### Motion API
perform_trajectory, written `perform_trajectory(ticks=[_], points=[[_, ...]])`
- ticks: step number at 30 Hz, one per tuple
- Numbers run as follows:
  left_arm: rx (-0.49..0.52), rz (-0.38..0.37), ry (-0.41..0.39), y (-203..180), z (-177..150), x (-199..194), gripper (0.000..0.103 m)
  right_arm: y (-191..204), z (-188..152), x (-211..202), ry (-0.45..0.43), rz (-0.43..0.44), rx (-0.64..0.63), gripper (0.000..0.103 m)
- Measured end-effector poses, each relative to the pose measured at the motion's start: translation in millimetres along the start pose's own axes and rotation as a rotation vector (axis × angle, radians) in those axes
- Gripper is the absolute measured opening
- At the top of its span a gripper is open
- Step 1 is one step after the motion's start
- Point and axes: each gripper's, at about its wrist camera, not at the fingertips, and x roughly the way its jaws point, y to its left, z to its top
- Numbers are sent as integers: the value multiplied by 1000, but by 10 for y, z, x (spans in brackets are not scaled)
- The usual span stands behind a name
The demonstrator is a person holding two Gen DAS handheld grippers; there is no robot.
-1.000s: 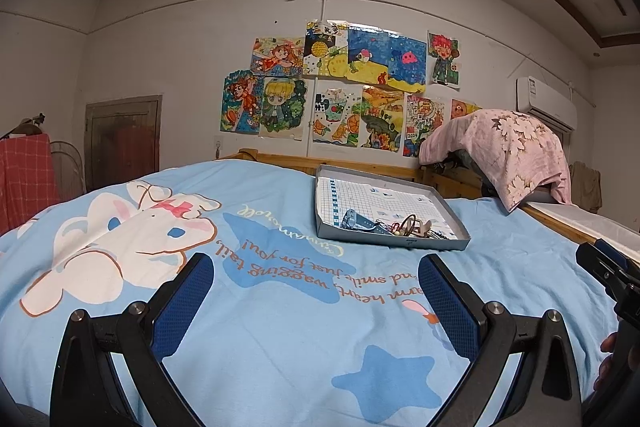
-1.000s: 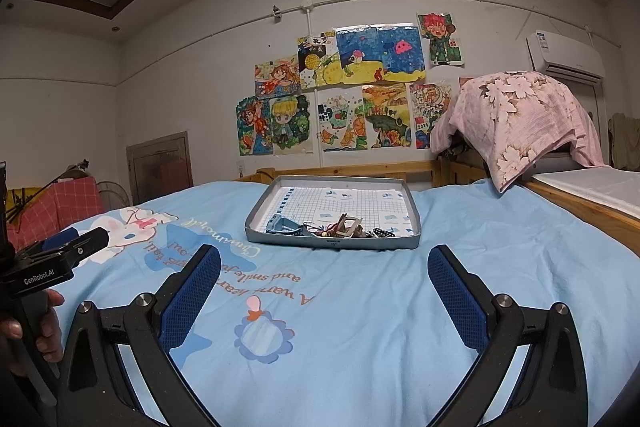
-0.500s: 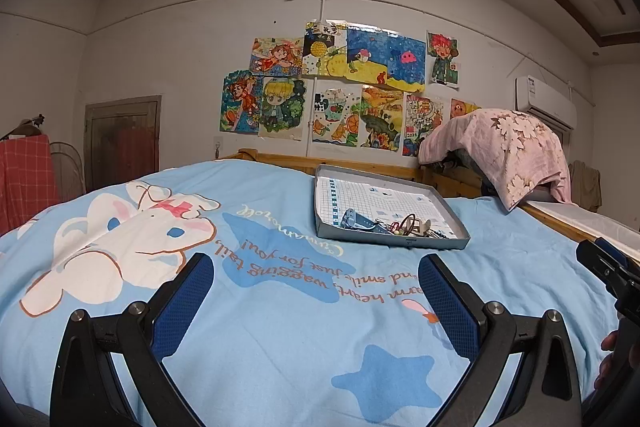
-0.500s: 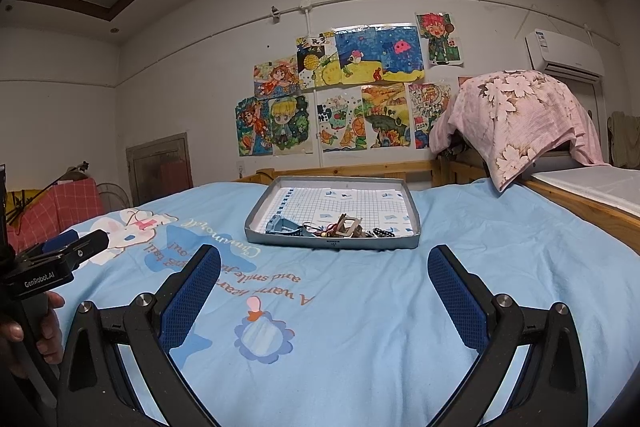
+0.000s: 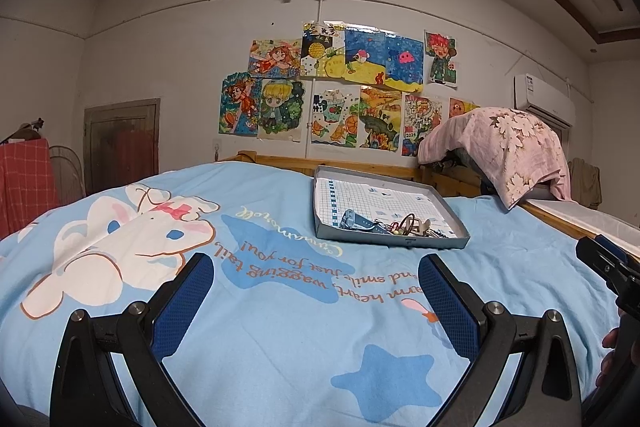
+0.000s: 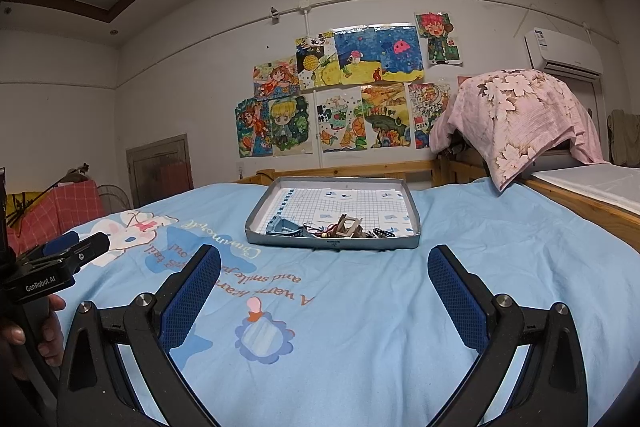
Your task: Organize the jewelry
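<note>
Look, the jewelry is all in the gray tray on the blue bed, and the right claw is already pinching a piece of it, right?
Not quite. The jewelry is piled in the gray tray on the blue bed, but the right claw is pinching nothing. The right wrist view shows it open and empty, short of the tray.

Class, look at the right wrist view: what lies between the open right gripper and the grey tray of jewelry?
Only bare blue bedsheet with printed lettering separates the right gripper from the tray; nothing else, seen in the right wrist view.
</note>
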Motion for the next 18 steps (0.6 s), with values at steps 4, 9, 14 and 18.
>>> perform_trajectory(ticks=[4, 9, 14, 18], points=[[0, -5, 2, 0, 3, -1, 103, 2, -1, -2, -1, 0, 1, 102], [3, -6, 0, 13, 4, 0, 103, 6, -2, 0, 0, 0, 0, 102], [2, -5, 1, 7, 5, 1, 103, -2, -5, -1, 1, 2, 4, 102], [4, -5, 1, -2, 6, -3, 103, -3, -6, 1, 2, 2, 4, 102]])
